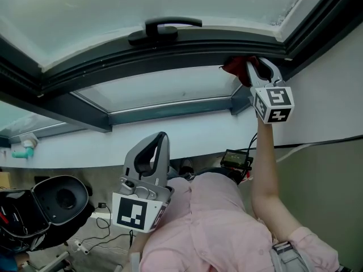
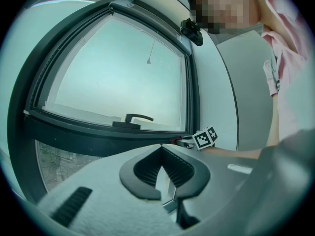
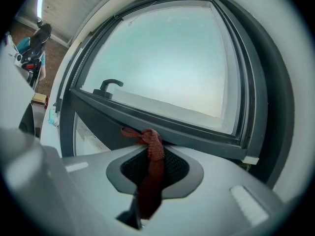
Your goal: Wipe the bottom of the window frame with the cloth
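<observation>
1. The window (image 1: 113,10) fills the top of the head view. Its dark frame (image 1: 170,52) has a bottom rail (image 1: 102,67) that carries a handle (image 1: 164,30).
2. The right gripper (image 1: 253,68) is raised to the right end of that rail, near the corner. Its fingers are clamped on the red cloth (image 3: 150,149), and the bunched tip of the cloth sticks out and seems to press on the rail.
3. The left gripper (image 2: 161,147) hangs low, well apart from the frame. Its fingers are closed together with nothing between them.
4. The wipe looks to be at its starting end, with most of the rail still to cover.
5. The next move calls for a steady slide left along the rail towards the handle. The cloth tip should stay pressed down so that cloth, not fingers, meets the frame.
</observation>
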A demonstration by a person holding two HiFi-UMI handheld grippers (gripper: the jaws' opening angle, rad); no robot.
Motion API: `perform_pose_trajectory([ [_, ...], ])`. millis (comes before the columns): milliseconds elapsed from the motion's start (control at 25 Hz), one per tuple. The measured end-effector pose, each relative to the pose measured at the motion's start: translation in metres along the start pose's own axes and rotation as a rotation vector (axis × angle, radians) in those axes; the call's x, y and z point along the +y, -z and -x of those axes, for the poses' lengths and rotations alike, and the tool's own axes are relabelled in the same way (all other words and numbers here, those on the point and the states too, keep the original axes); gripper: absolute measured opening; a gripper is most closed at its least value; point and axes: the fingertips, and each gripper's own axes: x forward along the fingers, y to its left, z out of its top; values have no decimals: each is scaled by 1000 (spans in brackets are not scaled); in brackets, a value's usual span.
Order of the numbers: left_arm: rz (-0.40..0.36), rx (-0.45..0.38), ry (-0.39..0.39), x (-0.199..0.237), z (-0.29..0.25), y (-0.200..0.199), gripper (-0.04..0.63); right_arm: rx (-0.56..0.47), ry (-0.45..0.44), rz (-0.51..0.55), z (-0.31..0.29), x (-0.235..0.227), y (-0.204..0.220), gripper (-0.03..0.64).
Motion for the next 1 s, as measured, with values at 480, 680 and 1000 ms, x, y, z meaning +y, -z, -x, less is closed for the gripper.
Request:
perform_pose_trajectory([
  [480, 1, 2, -1, 0, 0, 1, -3, 11, 97, -35, 8, -31, 9, 61],
  [680, 2, 7, -2, 1, -2, 2, -3, 7, 141, -57, 12, -48, 13, 61],
  [1000, 2, 10, 2, 0, -6, 1, -3, 11, 218, -91, 22, -75, 21, 63],
])
